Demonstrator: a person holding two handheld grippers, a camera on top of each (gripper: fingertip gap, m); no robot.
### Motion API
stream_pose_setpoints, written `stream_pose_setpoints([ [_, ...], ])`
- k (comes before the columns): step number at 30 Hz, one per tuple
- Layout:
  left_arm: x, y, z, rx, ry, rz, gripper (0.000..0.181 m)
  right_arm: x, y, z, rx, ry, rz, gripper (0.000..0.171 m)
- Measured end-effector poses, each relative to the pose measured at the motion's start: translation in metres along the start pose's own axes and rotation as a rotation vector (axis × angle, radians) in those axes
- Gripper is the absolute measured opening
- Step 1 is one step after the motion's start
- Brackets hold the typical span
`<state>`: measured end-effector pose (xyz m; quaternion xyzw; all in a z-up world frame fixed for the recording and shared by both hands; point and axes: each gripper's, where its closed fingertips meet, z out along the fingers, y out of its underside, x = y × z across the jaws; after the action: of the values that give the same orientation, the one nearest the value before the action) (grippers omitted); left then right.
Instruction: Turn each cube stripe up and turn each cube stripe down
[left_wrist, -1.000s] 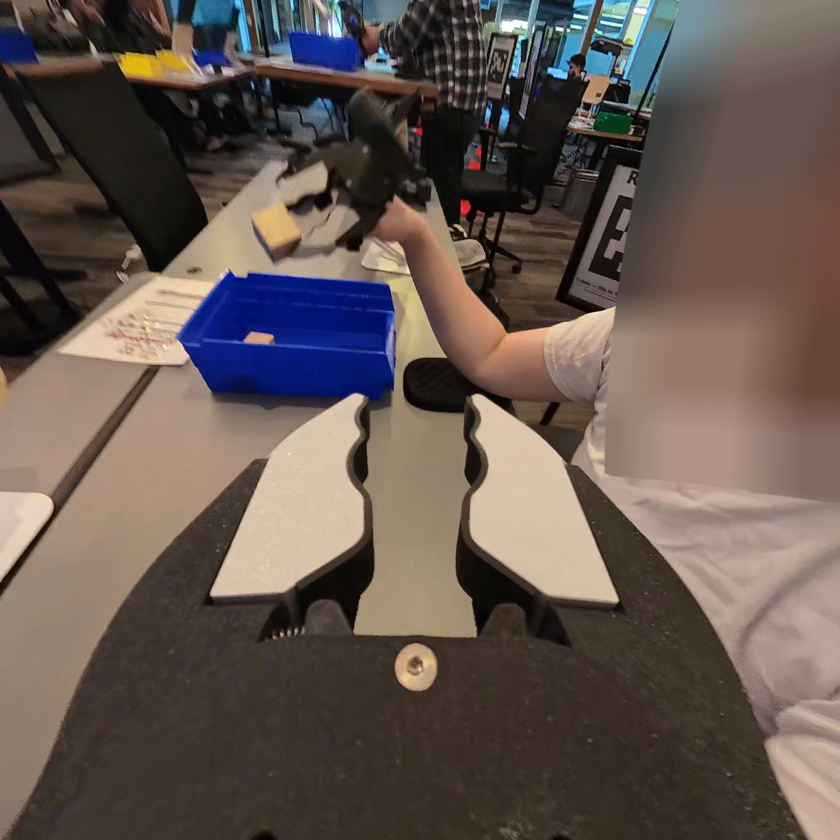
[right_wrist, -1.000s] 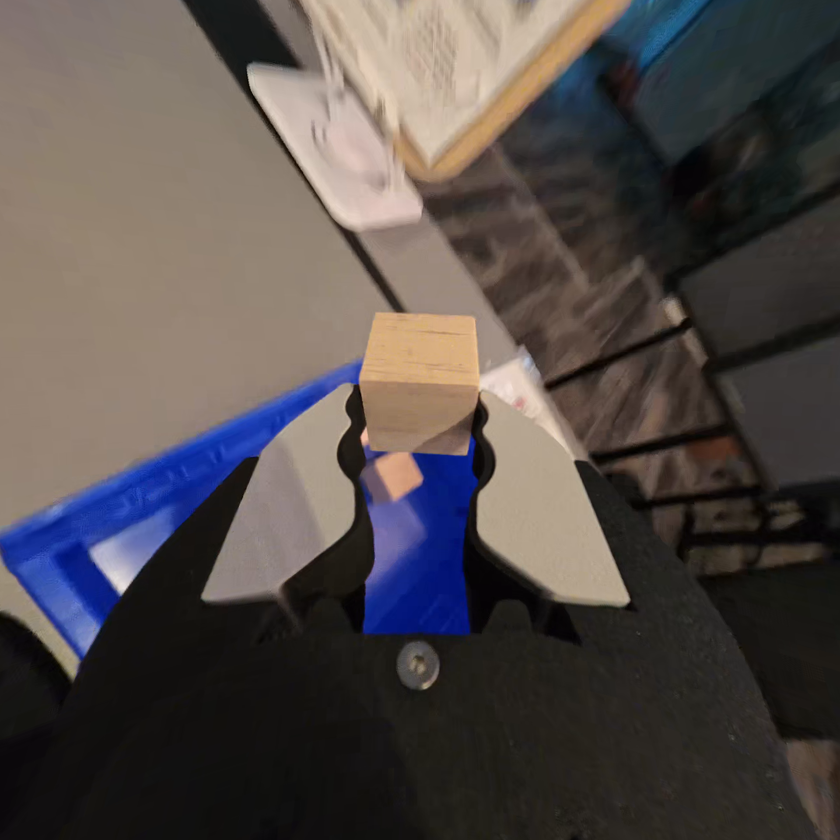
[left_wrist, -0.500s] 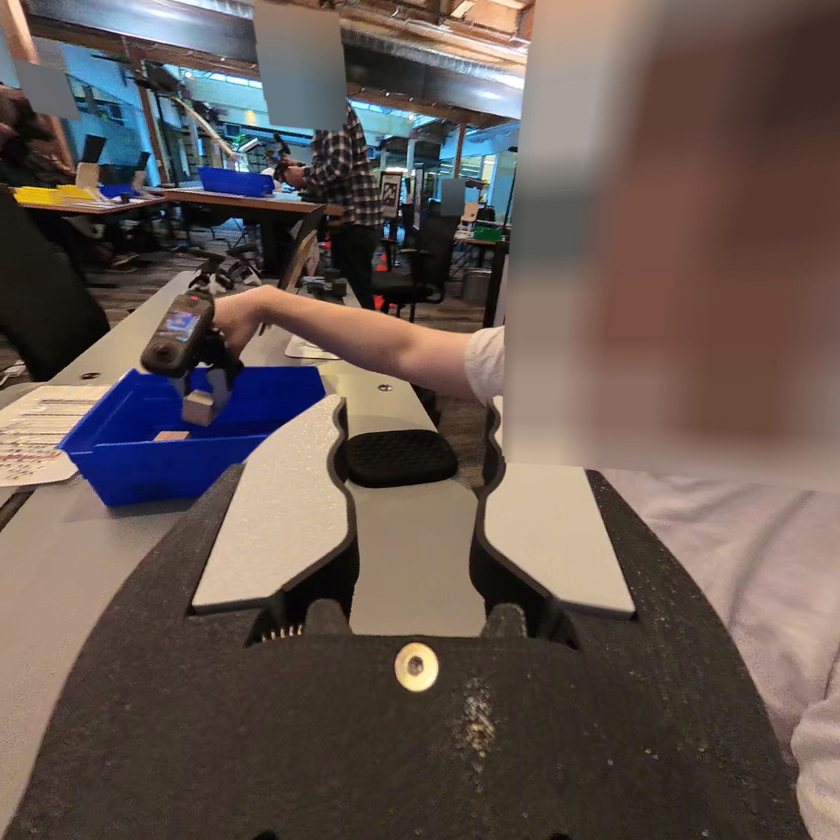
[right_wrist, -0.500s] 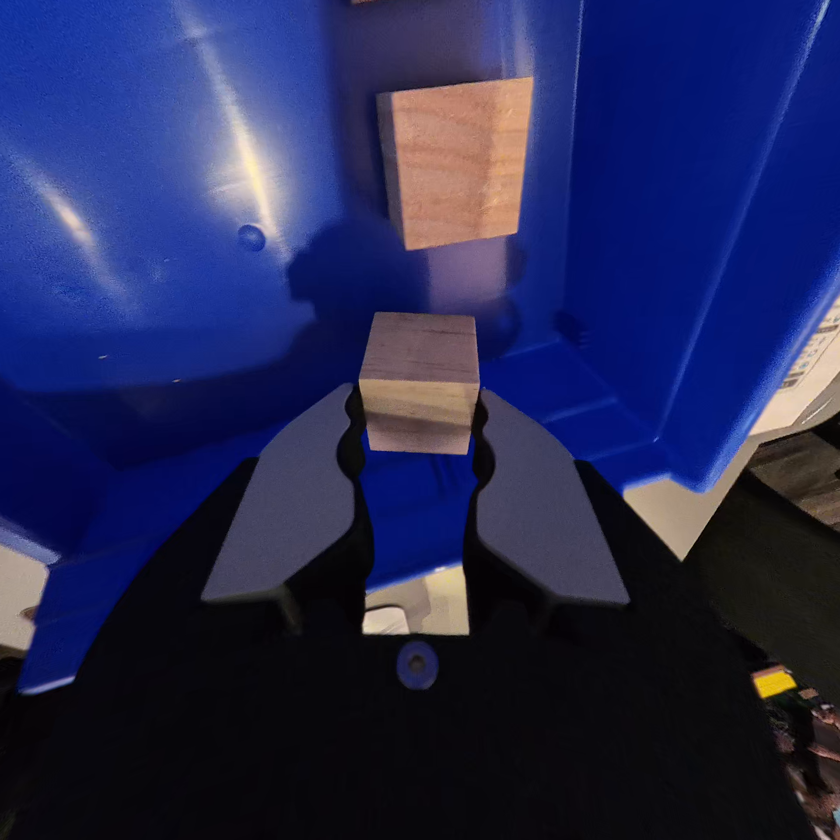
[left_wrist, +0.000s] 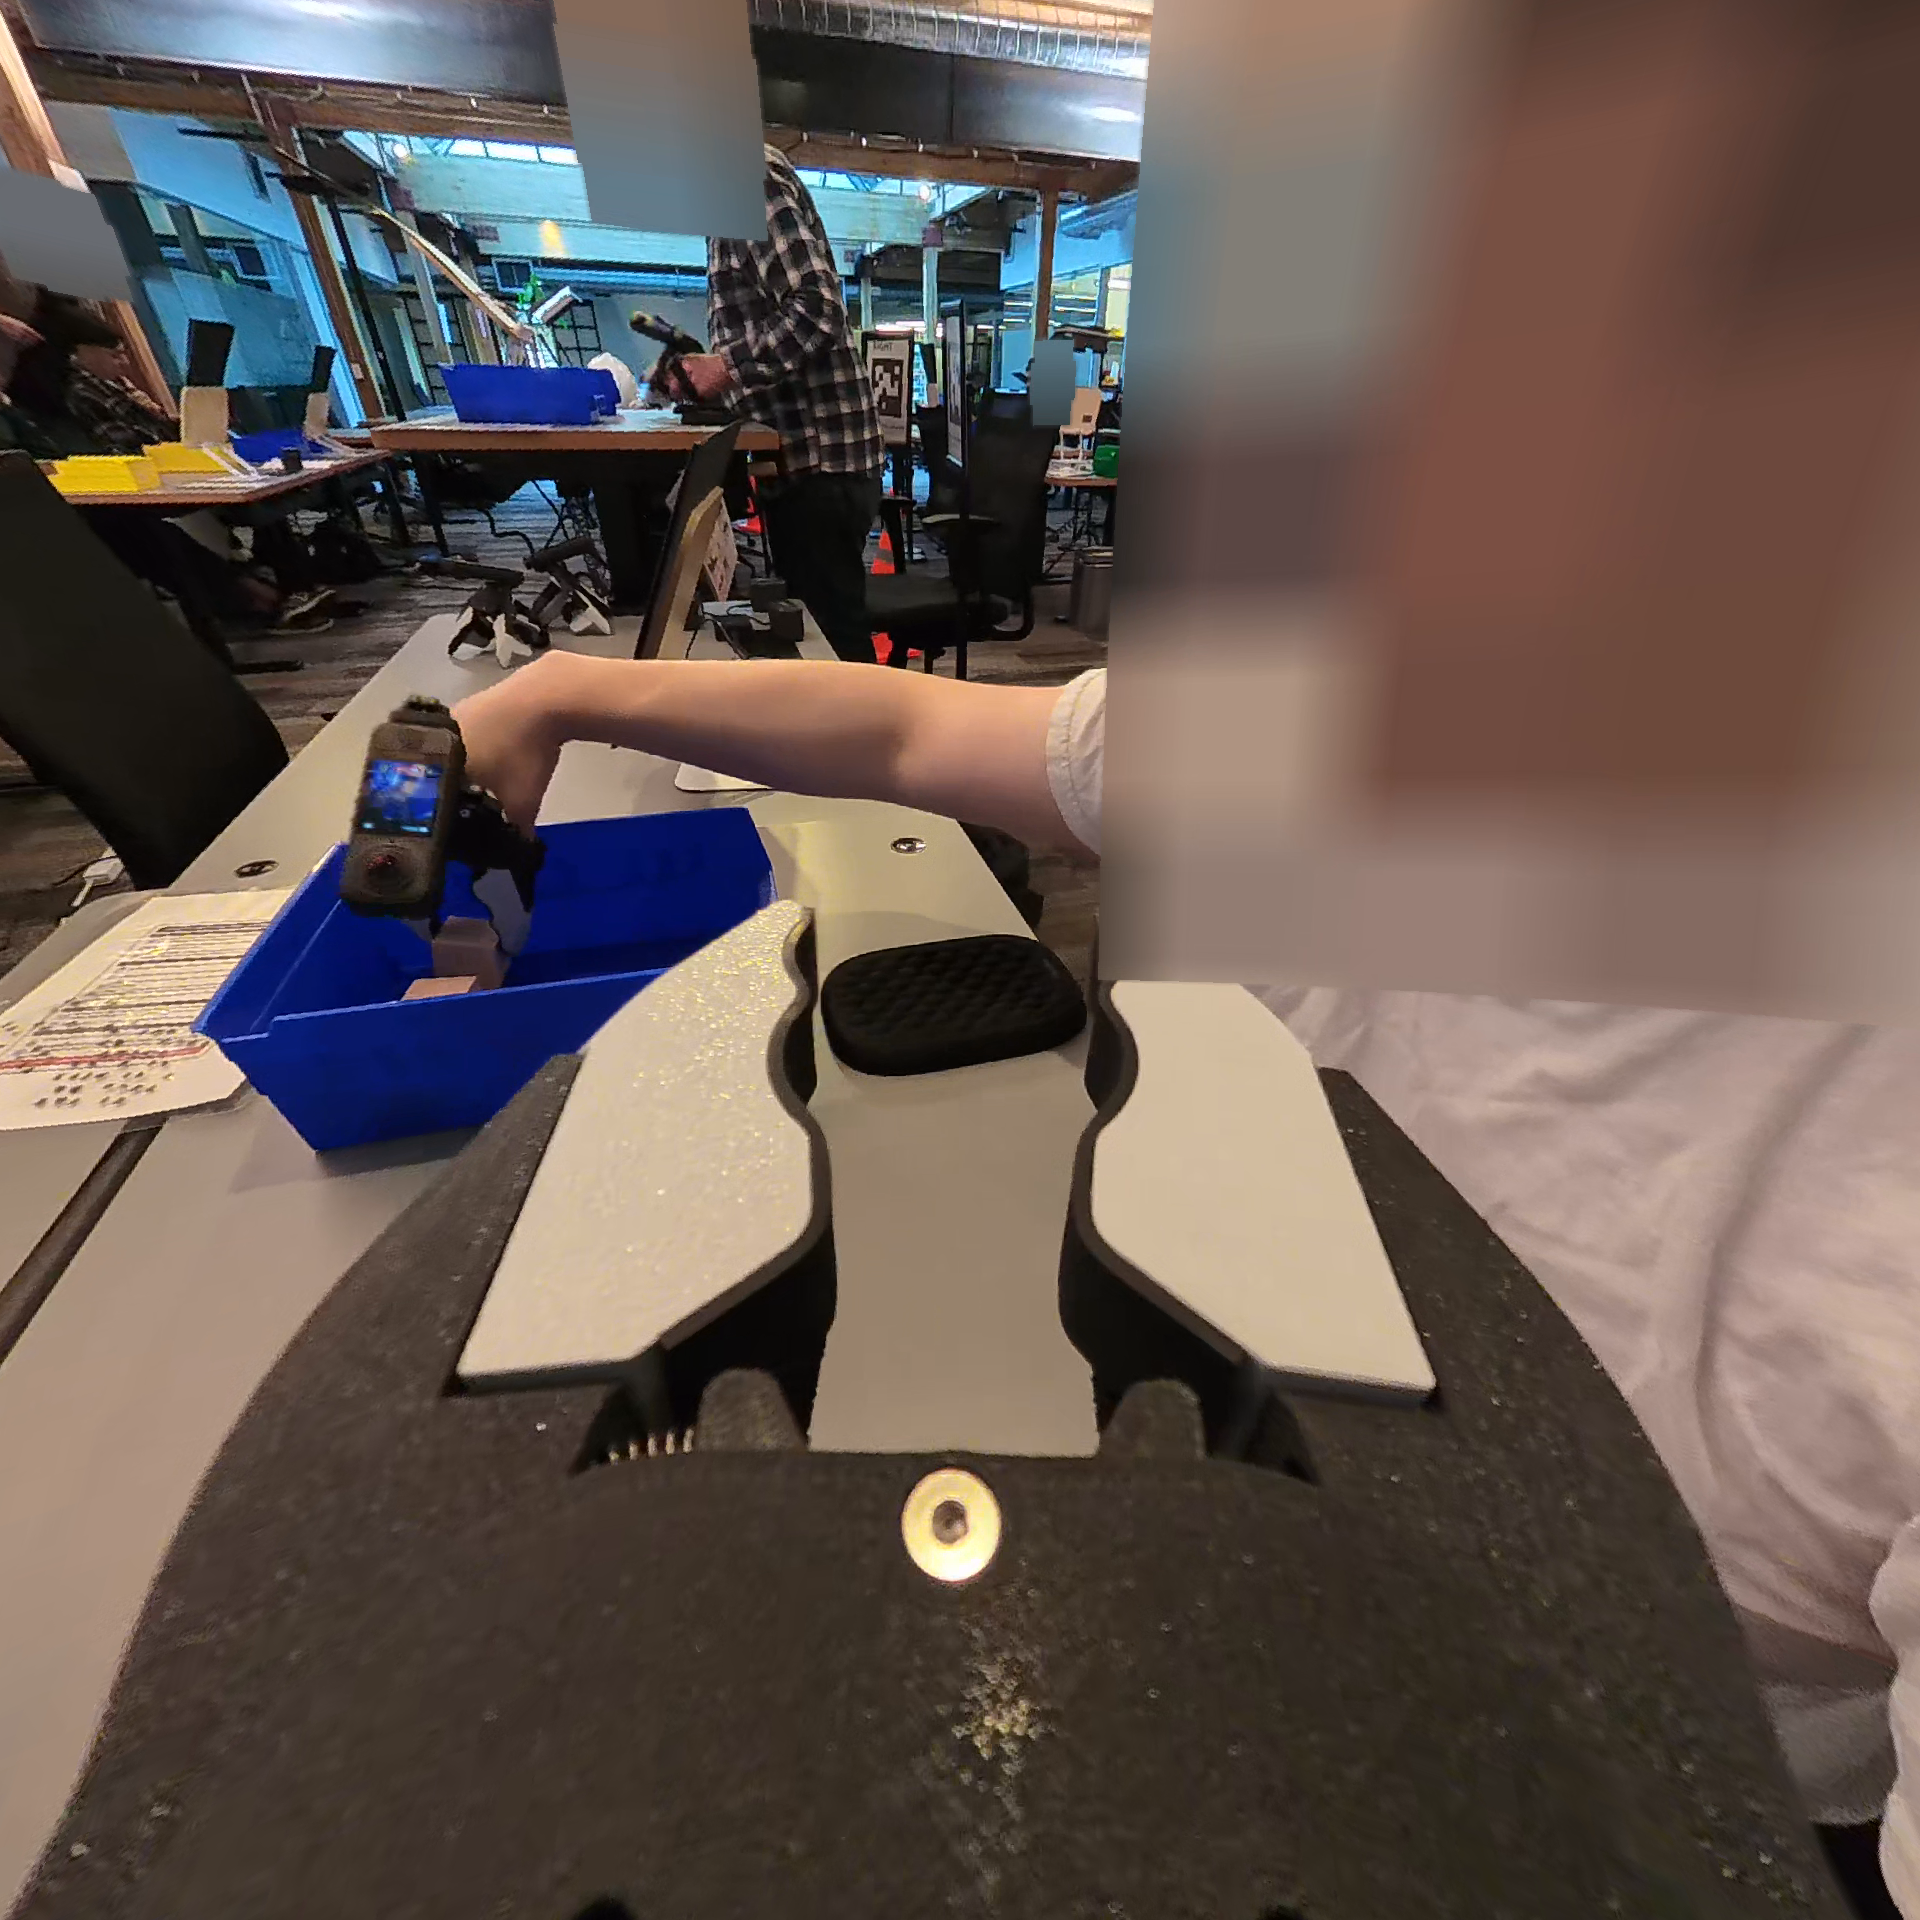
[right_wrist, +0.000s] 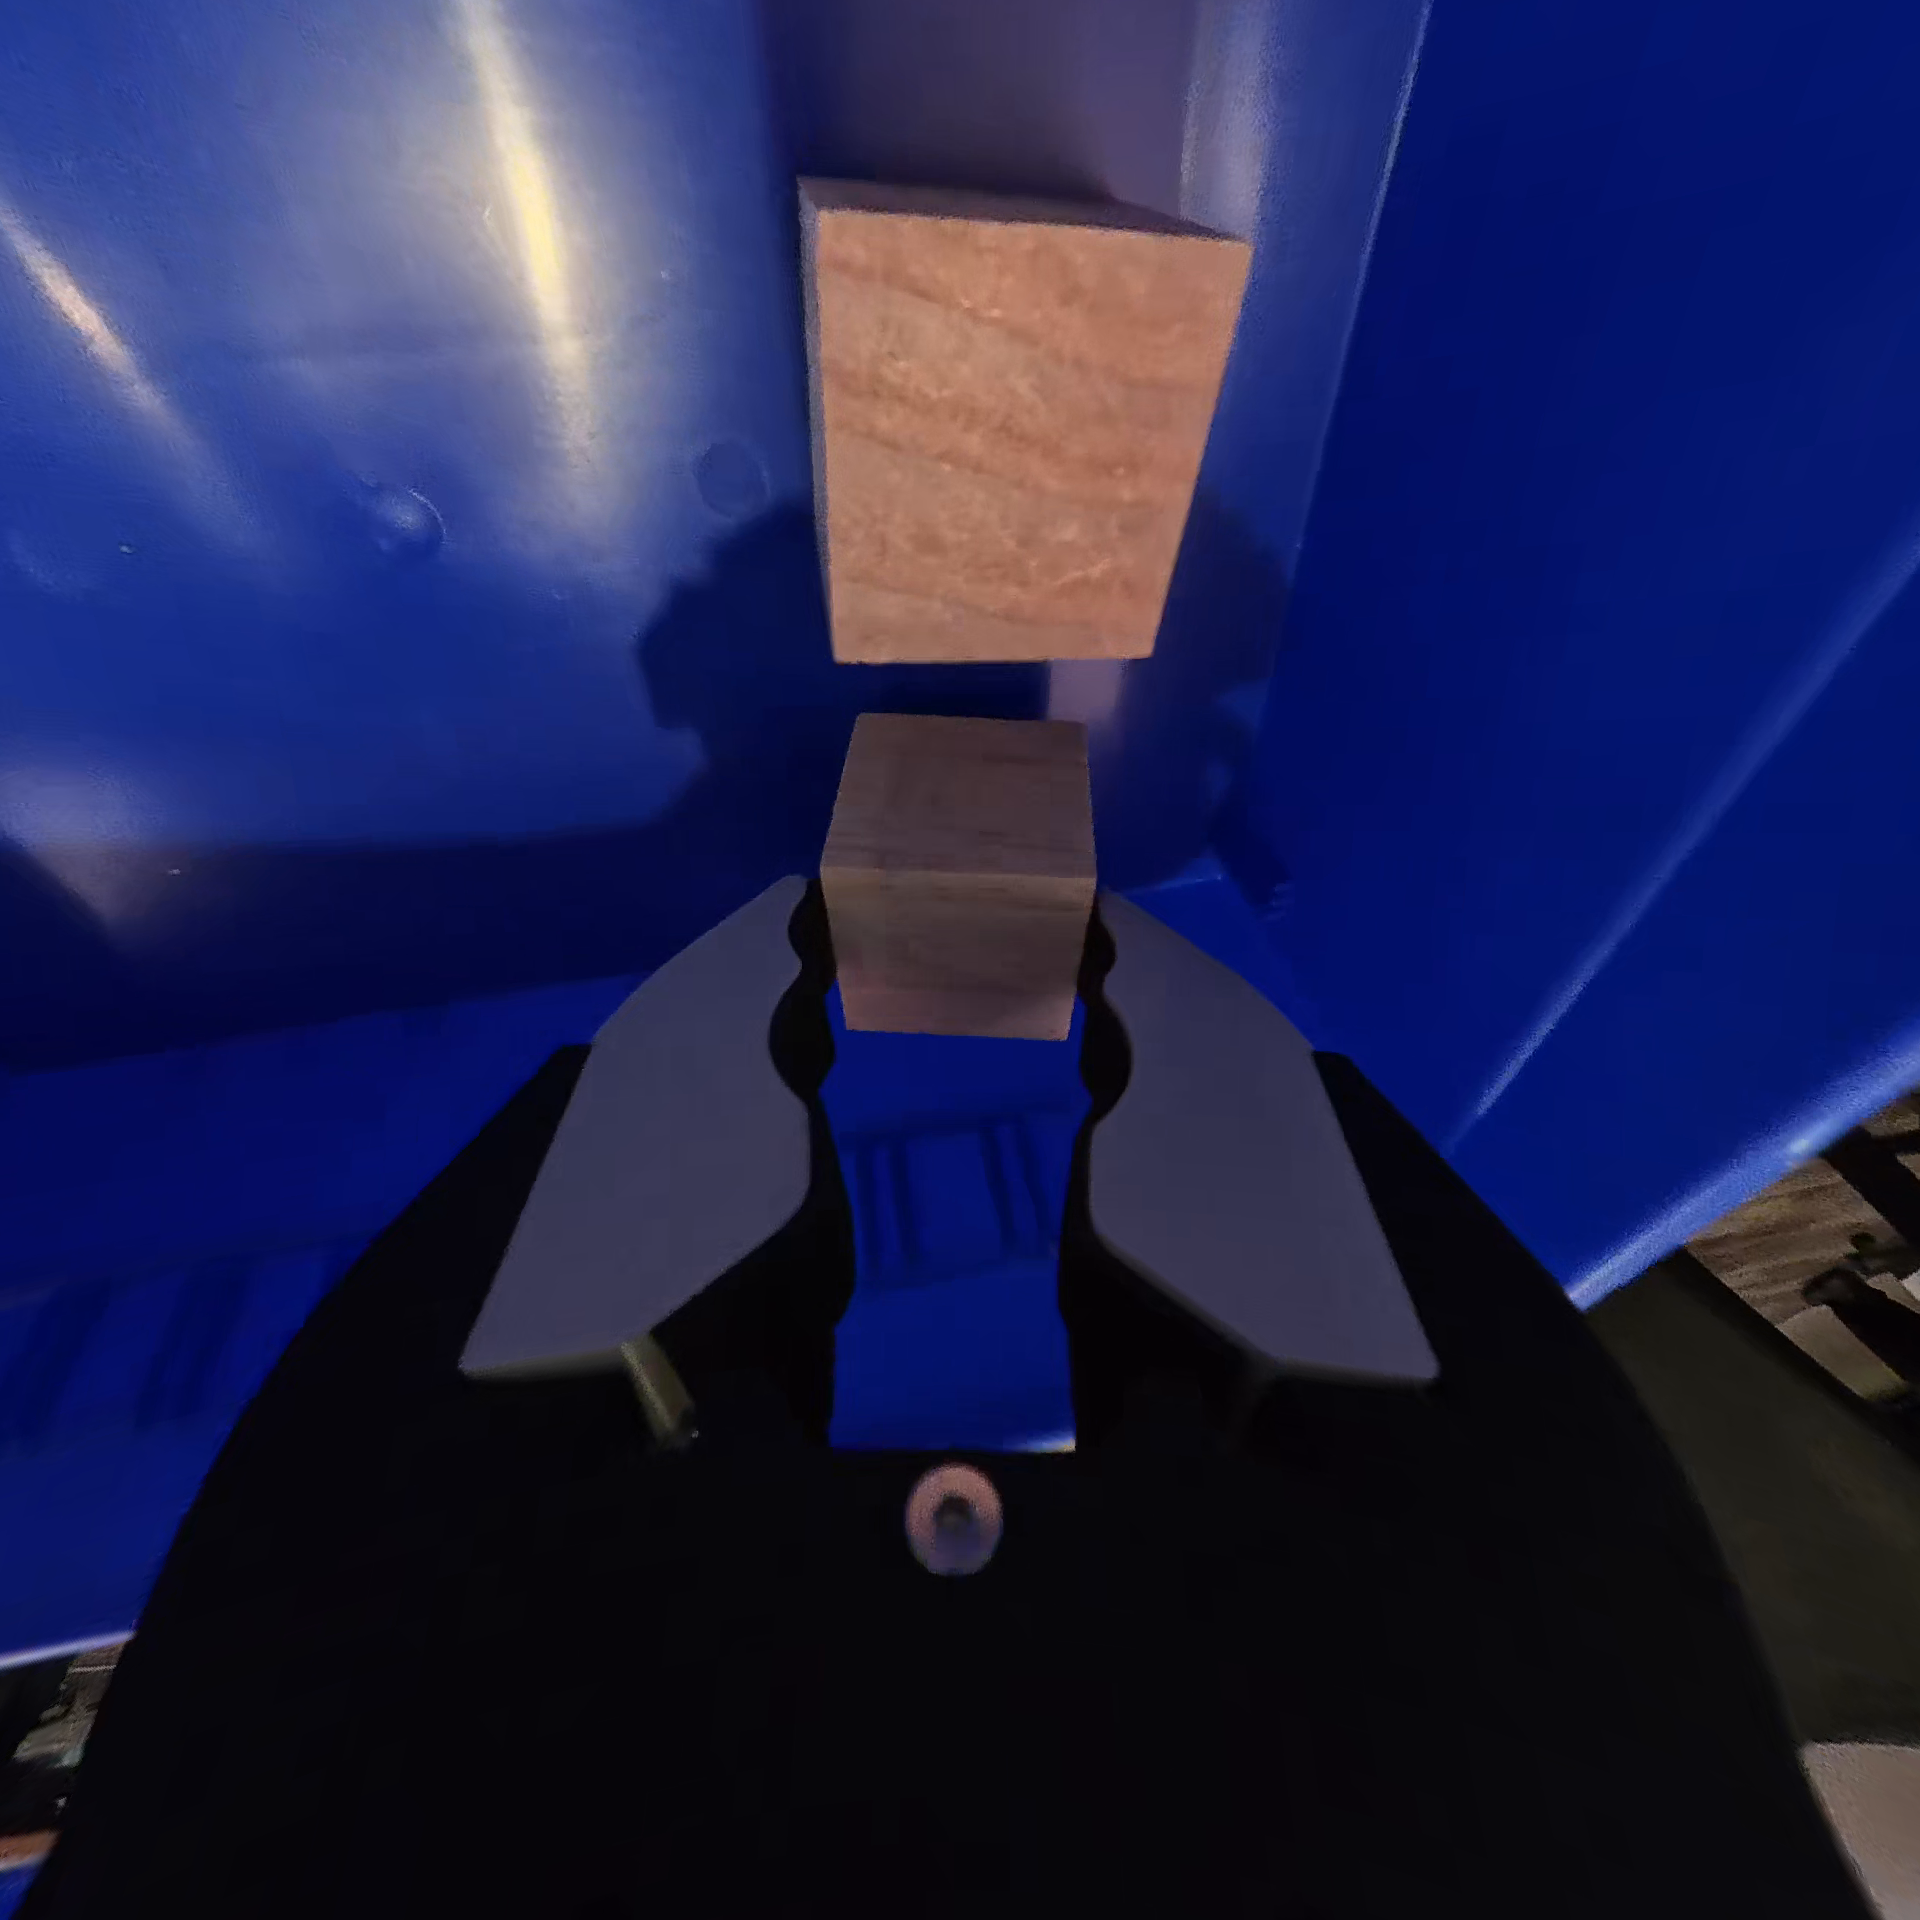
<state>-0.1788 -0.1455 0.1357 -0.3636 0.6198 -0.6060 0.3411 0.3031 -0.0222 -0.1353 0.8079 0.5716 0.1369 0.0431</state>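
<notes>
The left claw (left_wrist: 951, 1049) rests low over the grey table (left_wrist: 208, 1299) with its fingers spread and nothing between them; ahead of it and off to its left stands the blue bin (left_wrist: 436, 1070), and a black pad (left_wrist: 951, 1003) lies just beyond its tips. Left of the bin sits a printed sheet (left_wrist: 114, 1018); it bears print, which I leave unread. The right claw (right_wrist: 956, 956) reaches down into the bin (right_wrist: 312, 468) and is clenched on a small wooden cube (right_wrist: 961, 883), pinched by two opposite side faces near the fingertips. A second wooden block (right_wrist: 1013, 426) rests on the bin floor just beyond the held one, apart from it by a narrow gap. No stripe shows on any face seen here, so which way either piece faces cannot be told. To set the held cube down well, I judge it should go down level until its bottom face meets the floor, clear of its neighbour and of the wall to the claw's right, with the fingers parting only once it sits flat, so it does not tip onto another face. No brand marks are legible on the bin or the claws.
</notes>
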Motion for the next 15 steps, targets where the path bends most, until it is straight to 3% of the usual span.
stream_pose_setpoints([
  [5,-0.005,-0.017,-0.015,0.091,-0.030,-0.039,0.047,0.003,0.000,-0.006,-0.017,0.078,-0.022,0.051],
  [9,-0.006,-0.038,-0.045,0.160,-0.117,-0.012,0.050,0.001,0.001,-0.041,0.012,0.166,0.010,0.052],
  [12,-0.017,-0.045,-0.084,0.090,-0.375,0.107,0.047,0.009,-0.005,-0.090,0.067,0.360,0.031,0.044],
  [15,-0.043,-0.041,-0.153,-0.030,-0.806,0.202,0.043,0.011,-0.040,-0.163,0.328,0.594,0.123,0.044],
])
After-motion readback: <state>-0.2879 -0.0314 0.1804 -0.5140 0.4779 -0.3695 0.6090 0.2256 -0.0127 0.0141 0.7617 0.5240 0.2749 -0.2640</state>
